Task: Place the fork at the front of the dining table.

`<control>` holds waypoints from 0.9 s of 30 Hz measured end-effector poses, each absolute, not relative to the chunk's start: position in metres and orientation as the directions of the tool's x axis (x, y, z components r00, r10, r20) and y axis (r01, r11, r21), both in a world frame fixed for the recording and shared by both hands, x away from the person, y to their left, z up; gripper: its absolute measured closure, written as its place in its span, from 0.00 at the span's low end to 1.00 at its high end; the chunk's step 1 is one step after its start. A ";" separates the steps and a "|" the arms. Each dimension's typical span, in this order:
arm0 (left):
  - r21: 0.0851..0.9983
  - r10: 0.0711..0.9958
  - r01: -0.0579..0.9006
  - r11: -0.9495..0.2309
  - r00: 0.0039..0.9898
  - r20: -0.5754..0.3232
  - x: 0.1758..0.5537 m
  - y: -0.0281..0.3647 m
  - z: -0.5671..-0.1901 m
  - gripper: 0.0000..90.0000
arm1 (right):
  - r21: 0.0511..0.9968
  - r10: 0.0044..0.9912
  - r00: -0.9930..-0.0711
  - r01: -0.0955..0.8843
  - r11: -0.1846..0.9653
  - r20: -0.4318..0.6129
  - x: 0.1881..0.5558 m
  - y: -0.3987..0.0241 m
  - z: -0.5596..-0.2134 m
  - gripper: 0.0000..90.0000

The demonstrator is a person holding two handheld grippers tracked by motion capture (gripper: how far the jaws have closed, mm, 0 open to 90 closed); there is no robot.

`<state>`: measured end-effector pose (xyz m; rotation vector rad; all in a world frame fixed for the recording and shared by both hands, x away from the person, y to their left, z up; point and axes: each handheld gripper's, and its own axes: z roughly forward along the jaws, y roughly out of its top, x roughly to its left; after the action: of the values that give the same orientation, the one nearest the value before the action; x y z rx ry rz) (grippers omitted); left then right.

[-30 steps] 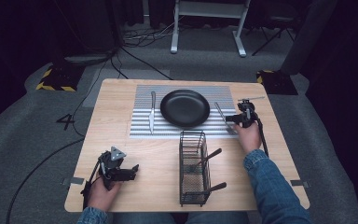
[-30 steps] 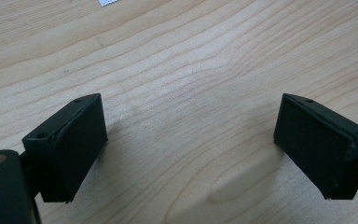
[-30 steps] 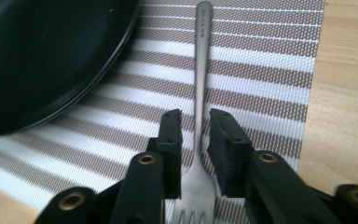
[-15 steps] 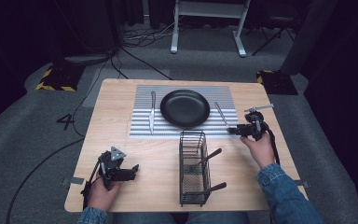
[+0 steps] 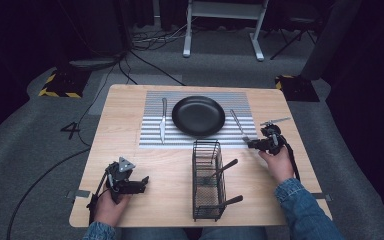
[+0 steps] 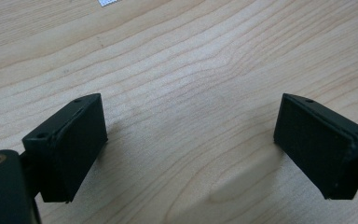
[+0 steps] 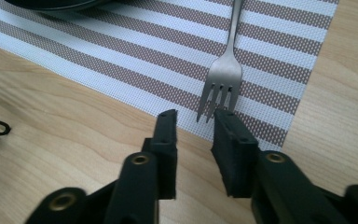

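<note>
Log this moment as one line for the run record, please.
left gripper: open, empty, near table front | right gripper: open, empty, at fork tines | fork: on placemat, right of plate

I read just one mark: a "4" (image 5: 72, 131) on the grey floor (image 5: 40, 150) left of the table.

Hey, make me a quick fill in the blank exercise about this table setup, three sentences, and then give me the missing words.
1. The fork lies on the striped placemat, on the ____ side of the black plate as the high view shows it.
2. The left gripper hovers over bare wood with its jaws spread ____.
3. The wire basket holds ____ dark-handled utensils.

Missing words: right; wide open; two
</note>
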<state>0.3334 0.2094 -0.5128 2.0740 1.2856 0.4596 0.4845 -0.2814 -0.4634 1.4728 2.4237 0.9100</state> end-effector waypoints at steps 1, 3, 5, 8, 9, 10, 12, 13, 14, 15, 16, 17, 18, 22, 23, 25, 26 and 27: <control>0.683 0.888 0.661 -0.311 0.459 -0.040 0.333 0.209 -0.513 0.11 | 0.579 0.846 -0.500 0.751 0.317 0.185 0.487 -0.281 -0.465 0.85; 0.683 0.888 0.661 -0.311 0.459 -0.040 0.333 0.209 -0.513 0.11 | 0.587 0.843 -0.497 0.752 0.300 0.205 0.490 -0.280 -0.466 0.85; 0.683 0.888 0.661 -0.311 0.459 -0.040 0.333 0.209 -0.513 0.11 | 0.592 0.839 -0.495 0.753 0.287 0.224 0.492 -0.278 -0.467 0.85; 0.683 0.888 0.661 -0.311 0.459 -0.040 0.333 0.209 -0.513 0.11 | 0.591 0.837 -0.500 0.752 0.291 0.224 0.495 -0.273 -0.467 0.85; 0.683 0.888 0.661 -0.311 0.459 -0.040 0.333 0.209 -0.513 0.11 | 0.591 0.833 -0.507 0.749 0.299 0.222 0.498 -0.266 -0.466 0.84; 0.683 0.888 0.661 -0.311 0.459 -0.040 0.333 0.209 -0.513 0.11 | 0.592 0.831 -0.512 0.746 0.304 0.219 0.500 -0.263 -0.466 0.84; 0.683 0.888 0.661 -0.311 0.459 -0.040 0.333 0.209 -0.513 0.11 | 0.599 0.830 -0.515 0.740 0.306 0.213 0.504 -0.258 -0.465 0.84; 0.683 0.888 0.661 -0.311 0.459 -0.040 0.333 0.209 -0.513 0.11 | 0.600 0.830 -0.514 0.741 0.302 0.216 0.506 -0.256 -0.465 0.84; 0.683 0.888 0.661 -0.311 0.459 -0.040 0.333 0.209 -0.513 0.11 | 0.600 0.830 -0.514 0.741 0.302 0.216 0.506 -0.256 -0.465 0.84; 0.683 0.888 0.661 -0.311 0.459 -0.040 0.333 0.209 -0.513 0.11 | 0.604 0.828 -0.517 0.738 0.302 0.217 0.510 -0.252 -0.464 0.83; 0.683 0.888 0.661 -0.311 0.459 -0.040 0.333 0.209 -0.513 0.11 | 0.604 0.828 -0.517 0.738 0.302 0.217 0.510 -0.252 -0.464 0.83; 0.683 0.888 0.661 -0.311 0.459 -0.040 0.333 0.209 -0.513 0.11 | 0.605 0.827 -0.519 0.737 0.303 0.217 0.513 -0.247 -0.464 0.83; 0.683 0.888 0.661 -0.311 0.459 -0.040 0.333 0.209 -0.513 0.11 | 0.605 0.827 -0.519 0.737 0.303 0.217 0.513 -0.247 -0.464 0.83; 0.683 0.888 0.661 -0.311 0.459 -0.040 0.333 0.209 -0.513 0.11 | 0.614 0.827 -0.520 0.730 0.300 0.215 0.516 -0.244 -0.465 0.82; 0.683 0.888 0.661 -0.311 0.459 -0.040 0.333 0.209 -0.513 0.11 | 0.614 0.828 -0.517 0.732 0.296 0.218 0.516 -0.244 -0.465 0.81; 0.683 0.888 0.661 -0.311 0.459 -0.040 0.333 0.209 -0.513 0.11 | 0.620 0.836 -0.501 0.735 0.275 0.223 0.515 -0.248 -0.462 0.76; 0.683 0.888 0.661 -0.311 0.459 -0.040 0.333 0.209 -0.513 0.11 | 0.620 0.836 -0.501 0.735 0.275 0.223 0.515 -0.248 -0.462 0.76; 0.683 0.888 0.661 -0.311 0.459 -0.040 0.333 0.209 -0.513 0.11 | 0.636 0.837 -0.496 0.728 0.257 0.230 0.513 -0.253 -0.456 0.73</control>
<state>0.3334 0.2094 -0.5128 2.0742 1.2855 0.4594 0.5126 -0.2525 -0.4564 1.4859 2.3633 1.0620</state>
